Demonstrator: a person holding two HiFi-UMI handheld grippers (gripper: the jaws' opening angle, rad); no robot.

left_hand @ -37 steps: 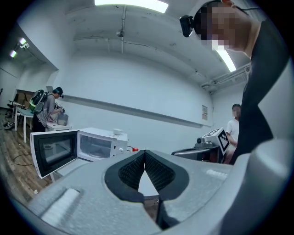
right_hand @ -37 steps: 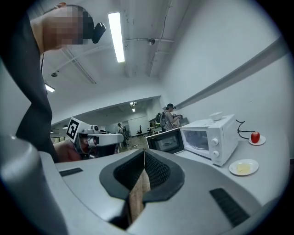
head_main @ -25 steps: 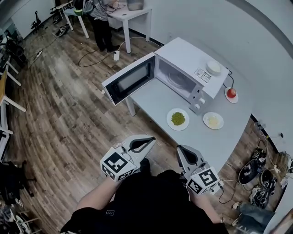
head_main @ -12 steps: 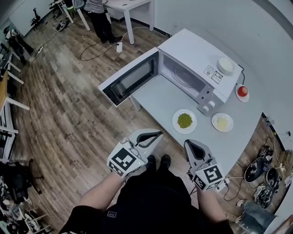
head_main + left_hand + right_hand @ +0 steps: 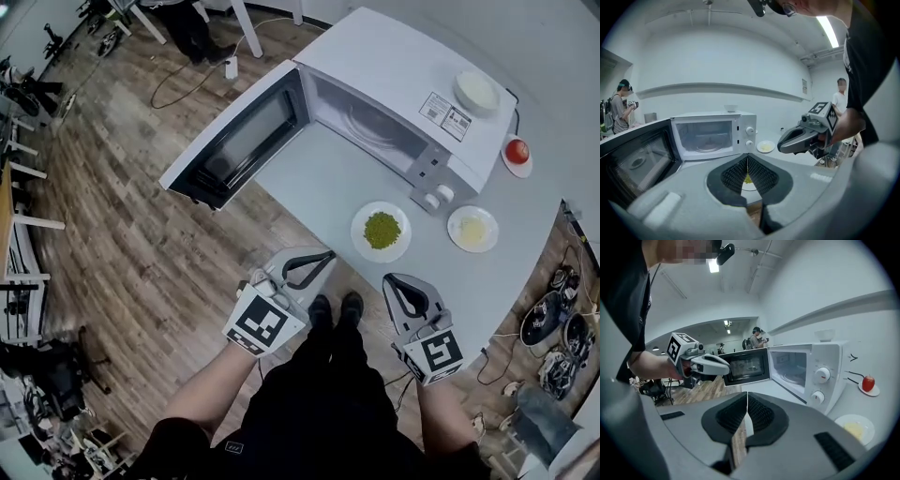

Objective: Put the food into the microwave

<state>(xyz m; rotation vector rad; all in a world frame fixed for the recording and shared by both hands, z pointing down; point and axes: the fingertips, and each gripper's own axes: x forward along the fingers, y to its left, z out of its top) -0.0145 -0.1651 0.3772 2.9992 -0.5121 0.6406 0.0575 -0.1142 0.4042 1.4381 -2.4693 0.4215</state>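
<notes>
The white microwave (image 5: pixel 403 84) stands on the grey table (image 5: pixel 319 187) with its door (image 5: pixel 234 141) swung wide to the left and its cavity empty. In front of it lie a white plate of green food (image 5: pixel 381 231) and a smaller plate of yellow food (image 5: pixel 472 229). My left gripper (image 5: pixel 322 260) and right gripper (image 5: pixel 395 282) hover at the table's near edge, both shut and empty. The left gripper view (image 5: pixel 747 158) faces the microwave (image 5: pixel 712 136), with the green food (image 5: pixel 747 180) seen just past its jaws. The right gripper view (image 5: pixel 747 394) shows the microwave (image 5: pixel 806 371) and the yellow plate (image 5: pixel 855 427).
A red apple (image 5: pixel 517 150) sits on a small dish right of the microwave, and a white bowl (image 5: pixel 475 91) rests on its top. Wooden floor lies to the left. A person (image 5: pixel 621 112) stands far off; cables and shoes (image 5: pixel 548 319) lie at the right.
The view has drawn closer to the table and microwave, which now sit lower and larger in frame. Both grippers stay shut and have edged forward toward the table's edge.
</notes>
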